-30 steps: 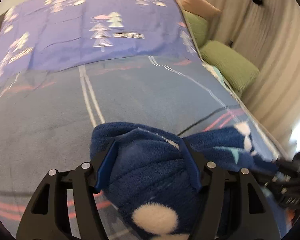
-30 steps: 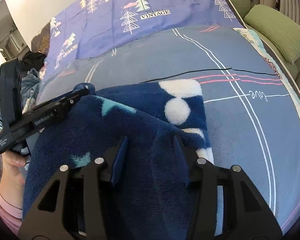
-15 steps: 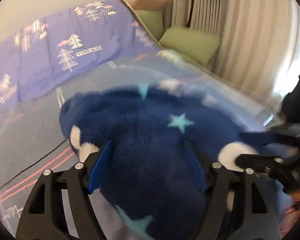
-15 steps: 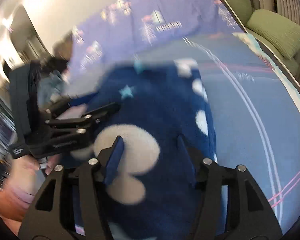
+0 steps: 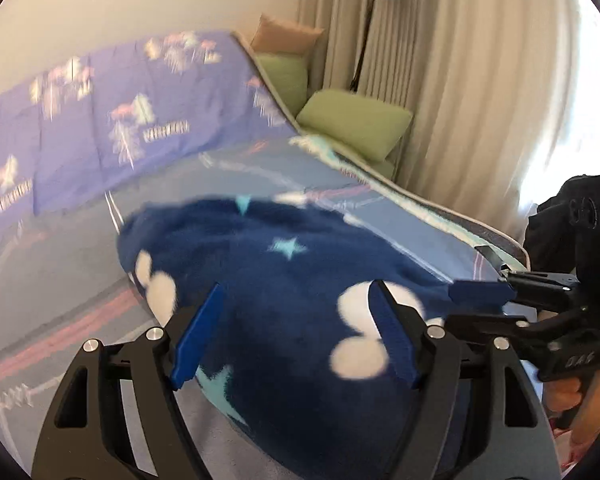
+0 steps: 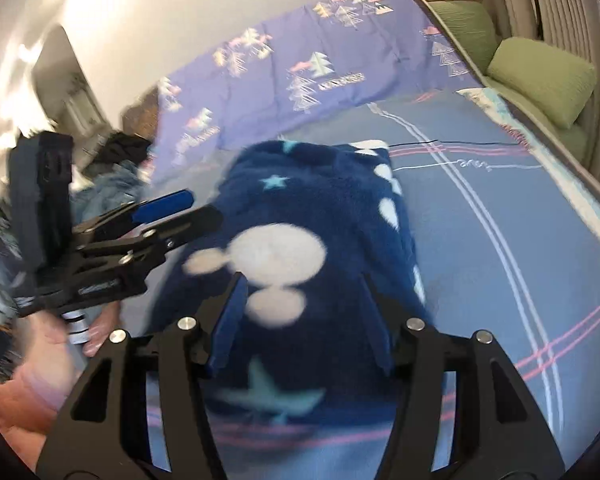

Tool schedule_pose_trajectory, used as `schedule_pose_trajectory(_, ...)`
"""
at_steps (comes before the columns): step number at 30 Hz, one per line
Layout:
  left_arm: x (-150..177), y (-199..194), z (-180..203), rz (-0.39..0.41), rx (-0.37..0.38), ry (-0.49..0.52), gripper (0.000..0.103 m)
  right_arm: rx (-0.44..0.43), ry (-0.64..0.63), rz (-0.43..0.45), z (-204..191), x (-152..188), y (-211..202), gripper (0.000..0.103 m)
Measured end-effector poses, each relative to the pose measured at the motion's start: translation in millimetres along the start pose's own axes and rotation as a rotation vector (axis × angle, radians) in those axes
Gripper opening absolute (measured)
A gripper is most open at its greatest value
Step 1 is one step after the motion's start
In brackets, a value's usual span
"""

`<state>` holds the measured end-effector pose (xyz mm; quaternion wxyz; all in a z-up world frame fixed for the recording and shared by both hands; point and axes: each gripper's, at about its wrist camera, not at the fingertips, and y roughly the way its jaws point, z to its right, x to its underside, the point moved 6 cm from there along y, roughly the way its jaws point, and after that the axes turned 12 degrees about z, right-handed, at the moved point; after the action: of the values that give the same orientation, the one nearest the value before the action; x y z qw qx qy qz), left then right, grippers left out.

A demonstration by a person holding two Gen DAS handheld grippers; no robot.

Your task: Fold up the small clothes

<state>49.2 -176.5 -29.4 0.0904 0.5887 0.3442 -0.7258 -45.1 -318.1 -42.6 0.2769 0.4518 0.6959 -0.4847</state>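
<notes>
A dark blue fleece garment (image 5: 284, 272) with white blobs and pale stars lies folded in a compact pile on the blue bedspread (image 5: 60, 272); it also shows in the right wrist view (image 6: 320, 216). My left gripper (image 5: 296, 328) is open, its fingers spread just above the garment's near end, gripping nothing. My right gripper (image 6: 304, 320) is open too, hovering over the near end of the garment. Each gripper shows in the other's view: the right one (image 5: 496, 292) at the garment's right edge, the left one (image 6: 180, 208) at its left edge.
A purple tree-print quilt (image 6: 308, 64) covers the far half of the bed. Green cushions (image 5: 352, 120) and curtains (image 5: 460, 80) line the right side. A floor lamp (image 5: 372, 24) stands behind. More clothes (image 6: 116, 176) lie heaped at the bed's left edge.
Both grippers have let go of the garment and pulled back and up. The garment went from a bunched, held state to a folded pile lying flat on the bed.
</notes>
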Motion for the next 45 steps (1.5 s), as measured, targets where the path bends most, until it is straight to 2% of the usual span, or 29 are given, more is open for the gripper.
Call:
schedule_pose_trajectory(2,-5,-1,6,0.013,-0.017,0.036,0.076,-0.084,-0.007,0.018,-7,5,-18,0.057)
schedule_pose_trajectory(4,-4,8,10,-0.018,-0.015,0.071,0.076,-0.165,-0.064,0.018,-21,17,-35,0.058)
schedule_pose_trajectory(6,1,28,12,-0.096,0.01,0.096,0.076,-0.244,-0.139,-0.009,-36,35,-42,0.061)
schedule_pose_trajectory(9,20,69,12,-0.268,0.017,0.127,0.077,-0.291,-0.191,-0.059,-56,63,-38,0.062)
schedule_pose_trajectory(11,21,78,21,-0.293,0.014,0.19,0.078,-0.311,-0.194,-0.064,-67,73,-27,0.065)
schedule_pose_trajectory(15,23,87,33,-0.377,-0.019,0.29,0.078,-0.324,-0.084,-0.088,-68,77,4,0.066)
schedule_pose_trajectory(17,22,87,31,-0.402,-0.013,0.285,0.078,-0.344,0.005,-0.12,-68,81,23,0.067)
schedule_pose_trajectory(20,22,90,28,-0.434,0.0,0.276,0.078,-0.439,0.108,-0.201,-83,99,43,0.068)
schedule_pose_trajectory(23,26,90,32,-0.444,-0.005,0.305,0.078,-0.386,-0.007,-0.21,-95,109,47,0.068)
schedule_pose_trajectory(27,27,87,31,-0.411,0.0,0.293,0.078,-0.414,0.068,-0.233,-81,100,34,0.064)
schedule_pose_trajectory(29,27,83,28,-0.383,0.002,0.283,0.078,-0.408,0.073,-0.213,-72,93,16,0.062)
schedule_pose_trajectory(30,28,82,28,-0.372,0.003,0.281,0.078,-0.385,0.048,-0.16,-65,83,0,0.062)
schedule_pose_trajectory(31,28,81,28,-0.362,0.003,0.278,0.078,-0.36,0.027,-0.117,-60,76,-14,0.057)
schedule_pose_trajectory(32,28,80,28,-0.352,0.003,0.275,0.078,-0.333,0.011,-0.077,-54,68,-25,0.048)
schedule_pose_trajectory(33,29,80,28,-0.347,0.002,0.274,0.078,-0.286,0.009,-0.028,-44,56,-38,0.045)
schedule_pose_trajectory(35,29,80,30,-0.341,-0.001,0.274,0.078,-0.209,0.04,0.045,-26,38,-51,0.032)
schedule_pose_trajectory(38,31,77,31,-0.322,-0.007,0.276,0.078,-0.124,0.121,0.116,3,16,-49,0.029)
schedule_pose_trajectory(40,33,73,29,-0.293,-0.009,0.27,0.078,0.002,0.163,0.02,32,26,-18,0.017)
schedule_pose_trajectory(41,36,71,30,-0.273,-0.003,0.269,0.078,0.049,0.176,-0.048,44,40,1,0.017)
schedule_pose_trajectory(43,43,67,31,-0.228,-0.015,0.296,0.079,-0.04,0.272,-0.032,62,56,10,0.016)
schedule_pose_trajectory(45,43,63,31,-0.208,-0.015,0.284,0.079,-0.08,0.394,-0.045,74,57,4,0.012)
